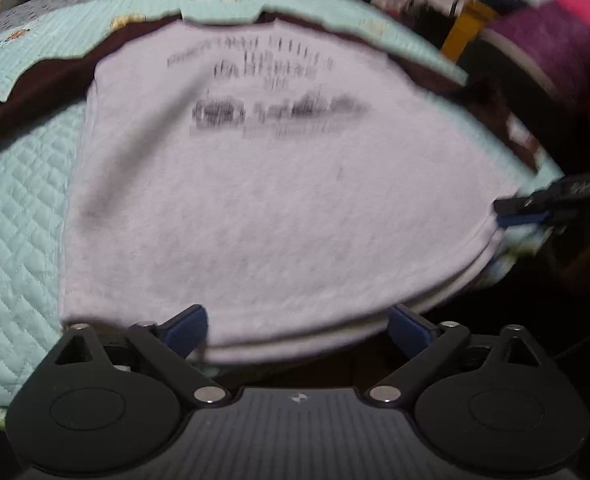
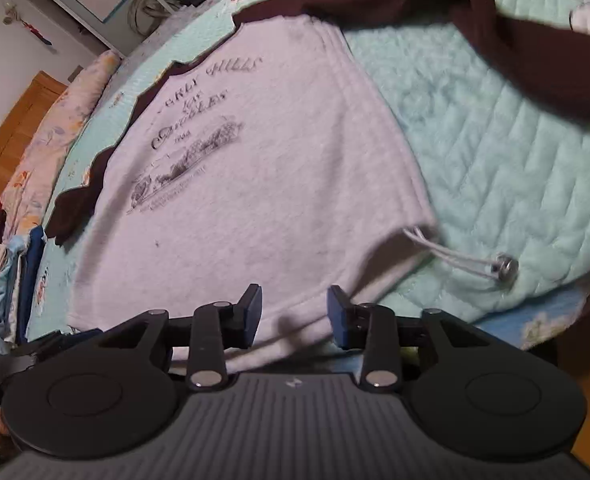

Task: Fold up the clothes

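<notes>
Nearest, two grippers, left gripper (image 1: 297, 330) and right gripper (image 2: 294, 316), both spread wide and empty at the near hem. Beyond, one pale sweatshirt (image 2: 255, 168) flat on the quilted bedspread (image 2: 495, 152), two dark sleeves (image 2: 535, 60) splayed, one drawstring toggle (image 2: 505, 268) beside the hem. Farther left, one clothes pile (image 2: 11, 264).

Quilted bedspread (image 2: 495, 152) — wooden headboard (image 2: 11, 132)
</notes>
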Action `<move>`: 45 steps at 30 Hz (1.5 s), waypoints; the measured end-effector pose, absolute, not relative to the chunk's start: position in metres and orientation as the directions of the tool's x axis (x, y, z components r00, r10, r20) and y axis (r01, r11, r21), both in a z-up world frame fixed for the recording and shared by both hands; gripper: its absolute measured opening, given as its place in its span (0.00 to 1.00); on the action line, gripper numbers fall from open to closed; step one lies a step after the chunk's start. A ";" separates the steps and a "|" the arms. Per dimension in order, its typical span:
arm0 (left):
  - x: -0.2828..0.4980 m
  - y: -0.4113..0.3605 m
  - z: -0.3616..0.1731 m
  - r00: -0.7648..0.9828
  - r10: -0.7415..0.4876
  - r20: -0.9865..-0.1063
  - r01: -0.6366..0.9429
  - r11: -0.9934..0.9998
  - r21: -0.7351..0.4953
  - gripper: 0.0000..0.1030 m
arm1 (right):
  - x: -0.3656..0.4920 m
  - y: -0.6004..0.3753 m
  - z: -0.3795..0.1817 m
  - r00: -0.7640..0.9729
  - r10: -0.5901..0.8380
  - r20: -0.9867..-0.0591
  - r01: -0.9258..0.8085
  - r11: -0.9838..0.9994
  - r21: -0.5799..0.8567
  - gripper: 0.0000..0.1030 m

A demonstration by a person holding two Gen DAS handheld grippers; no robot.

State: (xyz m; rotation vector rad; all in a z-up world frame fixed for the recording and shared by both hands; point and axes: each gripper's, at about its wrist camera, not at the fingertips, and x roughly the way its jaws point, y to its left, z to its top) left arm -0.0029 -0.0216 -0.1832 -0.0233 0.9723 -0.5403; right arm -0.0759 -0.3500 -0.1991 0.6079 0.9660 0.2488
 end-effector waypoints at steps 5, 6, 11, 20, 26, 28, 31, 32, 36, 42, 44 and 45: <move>0.024 -0.009 -0.150 0.599 -0.408 -0.689 0.339 0.909 -0.244 0.99 | -0.052 -0.331 -0.181 0.591 0.513 -0.623 -0.004 0.774 0.634 0.50; 0.033 -0.008 -0.150 0.615 -0.393 -0.684 0.318 0.917 -0.240 0.99 | -0.044 -0.324 -0.177 0.593 0.517 -0.617 -0.019 0.775 0.631 0.50; 0.072 0.001 -0.202 0.440 -0.393 -0.807 0.195 0.919 -0.342 0.97 | -0.018 -0.298 -0.198 0.516 0.590 -0.621 -0.009 0.729 0.685 0.62; 0.013 -0.010 -0.193 0.383 -0.538 -0.751 0.353 0.837 -0.419 0.98 | -0.077 -0.334 -0.216 0.465 0.578 -0.671 0.067 0.732 0.677 0.57; 0.051 0.005 -0.171 0.575 -0.461 -0.676 0.213 0.882 -0.420 0.99 | -0.029 -0.312 -0.196 0.518 0.697 -0.497 -0.008 0.584 0.812 0.57; 0.069 0.010 -0.185 0.560 -0.417 -0.716 0.129 0.898 -0.422 0.99 | 0.000 -0.296 -0.200 0.515 0.711 -0.479 0.004 0.556 0.831 0.57; 0.065 0.013 -0.207 0.492 -0.438 -0.752 0.095 0.886 -0.454 0.99 | 0.032 -0.271 -0.214 0.480 0.729 -0.488 0.013 0.550 0.835 0.57; 0.058 0.010 -0.207 0.491 -0.440 -0.752 0.119 0.889 -0.442 0.99 | 0.039 -0.265 -0.220 0.469 0.718 -0.514 0.029 0.569 0.822 0.57; 0.030 0.004 -0.205 0.425 -0.479 -0.768 0.196 0.877 -0.439 0.99 | 0.045 -0.252 -0.247 0.338 0.813 -0.474 -0.012 0.507 0.862 0.57; -0.003 0.041 -0.202 0.435 -0.557 -0.708 0.131 0.817 -0.562 0.99 | 0.011 -0.252 -0.241 0.096 0.925 -0.368 -0.130 0.378 0.916 0.62; 0.000 0.044 -0.199 0.454 -0.555 -0.697 0.115 0.813 -0.571 0.99 | 0.022 -0.270 -0.241 0.228 0.910 -0.345 -0.078 0.371 0.926 0.62; 0.003 0.044 -0.197 0.460 -0.552 -0.695 0.112 0.813 -0.572 0.99 | 0.028 -0.279 -0.241 0.291 0.896 -0.334 -0.052 0.364 0.930 0.63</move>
